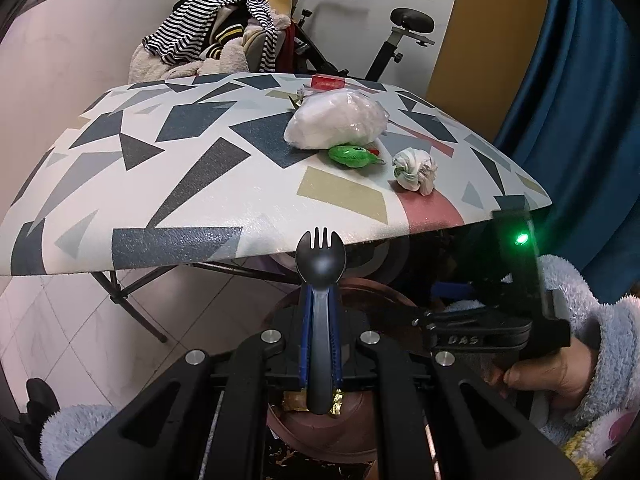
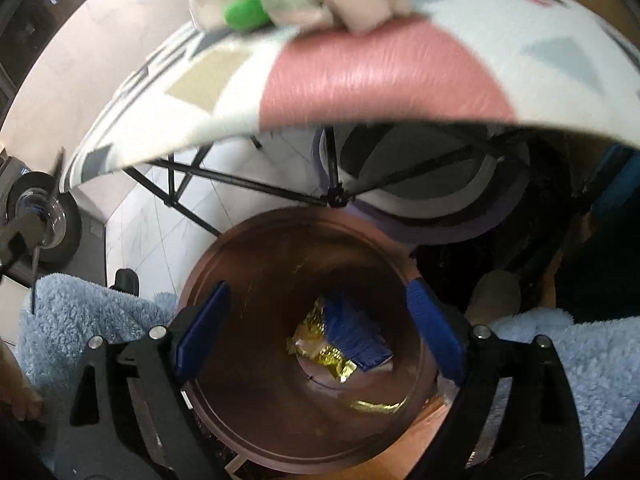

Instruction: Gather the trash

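Observation:
My left gripper (image 1: 320, 300) is shut on a black plastic spork (image 1: 321, 264), held upright just below the table's front edge, above a brown bin (image 1: 384, 300). On the patterned table (image 1: 180, 184) lie a white plastic bag (image 1: 338, 120), a green wrapper (image 1: 352, 155), a crumpled tissue ball (image 1: 415, 170) and a red packet (image 1: 328, 81). My right gripper (image 2: 320, 328) is open and empty over the mouth of the brown bin (image 2: 248, 264), which holds gold foil (image 2: 324, 354) and a blue wrapper (image 2: 356, 338). The tissue (image 2: 360, 8) and green wrapper (image 2: 246, 12) show blurred at the top.
The folding table's black legs (image 2: 248, 184) stand beside the bin. A chair piled with striped clothes (image 1: 212, 36) and an exercise bike (image 1: 400, 40) stand behind the table. A blue curtain (image 1: 580, 100) hangs at right. The floor is white tile (image 1: 60, 328).

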Demonstrator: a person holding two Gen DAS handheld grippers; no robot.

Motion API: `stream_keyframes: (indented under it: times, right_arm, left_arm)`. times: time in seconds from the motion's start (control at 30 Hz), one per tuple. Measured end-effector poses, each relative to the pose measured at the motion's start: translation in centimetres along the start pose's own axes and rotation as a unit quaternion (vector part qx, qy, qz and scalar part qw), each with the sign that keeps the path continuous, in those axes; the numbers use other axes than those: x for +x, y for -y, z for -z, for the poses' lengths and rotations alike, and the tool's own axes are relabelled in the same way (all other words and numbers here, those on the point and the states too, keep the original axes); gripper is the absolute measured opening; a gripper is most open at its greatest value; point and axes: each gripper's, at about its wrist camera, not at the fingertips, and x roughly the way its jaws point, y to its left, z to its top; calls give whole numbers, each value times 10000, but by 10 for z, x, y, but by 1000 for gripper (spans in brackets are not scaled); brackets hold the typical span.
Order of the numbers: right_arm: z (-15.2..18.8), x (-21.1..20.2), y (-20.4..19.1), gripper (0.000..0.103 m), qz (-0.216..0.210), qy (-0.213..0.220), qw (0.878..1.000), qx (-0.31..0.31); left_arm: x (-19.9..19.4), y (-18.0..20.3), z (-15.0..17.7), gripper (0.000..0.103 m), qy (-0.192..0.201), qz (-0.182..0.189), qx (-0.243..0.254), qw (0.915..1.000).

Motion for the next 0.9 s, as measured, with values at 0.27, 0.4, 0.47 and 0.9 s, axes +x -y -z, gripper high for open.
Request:
stream_keyframes:
  times: [0.27,0.4,0.47,0.9]
  right_arm:
    - [-12,-61,-4,96,6,1029,9945,-195]
    - [-21,-98,-7,97,86,1629,9857,-425]
    - [-27,-115,-8,97,138,1852,9804,-653]
    - [-35,-149,20,97,547,2291,9665,-1023]
  left_arm:
    - [6,9,7,9,-90,115,165,9998]
    - [10,16,9,9,-173,173,293,9993]
    - [15,18,11,9,-278,214,319,9989]
    - [38,23,18,9,-698,214,325,9968]
